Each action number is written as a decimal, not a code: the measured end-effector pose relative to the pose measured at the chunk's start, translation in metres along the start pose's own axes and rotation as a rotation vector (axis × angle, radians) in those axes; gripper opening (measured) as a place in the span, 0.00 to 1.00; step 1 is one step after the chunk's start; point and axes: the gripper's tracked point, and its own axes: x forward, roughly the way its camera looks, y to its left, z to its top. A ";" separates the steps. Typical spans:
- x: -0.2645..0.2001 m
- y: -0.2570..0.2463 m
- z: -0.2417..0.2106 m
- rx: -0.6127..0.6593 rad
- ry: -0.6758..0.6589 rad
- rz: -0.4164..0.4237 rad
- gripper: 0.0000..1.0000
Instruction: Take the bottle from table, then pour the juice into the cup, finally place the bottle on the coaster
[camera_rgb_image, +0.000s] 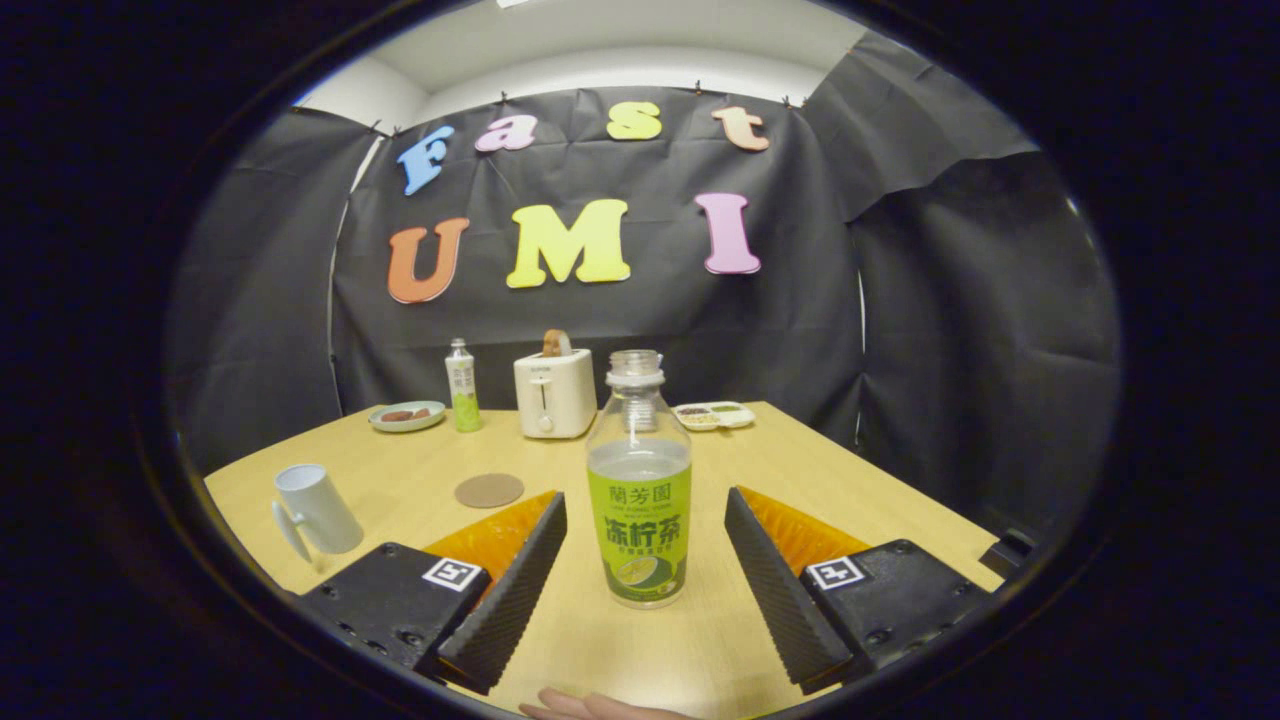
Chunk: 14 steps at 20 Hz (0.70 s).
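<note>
A clear bottle (639, 480) with a green label and no cap stands upright on the wooden table (860, 500), partly filled with pale juice. It sits between my two fingers, with a gap on each side. My gripper (645, 510) is open, and its ribbed black pads (520, 570) touch nothing. A white cup (318, 508) with a handle stands to the left of my left finger. A round brown coaster (489, 490) lies flat beyond the left finger, between the cup and the bottle.
At the back of the table stand a white toaster (554, 392) with bread in it, a small green-labelled bottle (461, 385), a plate (406, 415) with food and a divided white tray (713, 414). Part of a hand (590, 706) shows at the table's near edge.
</note>
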 end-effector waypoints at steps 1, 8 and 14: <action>0.008 0.000 0.000 0.011 0.004 0.013 1.00; 0.046 0.004 0.000 0.020 0.001 0.065 0.99; 0.040 0.013 -0.005 -0.068 0.022 0.053 0.80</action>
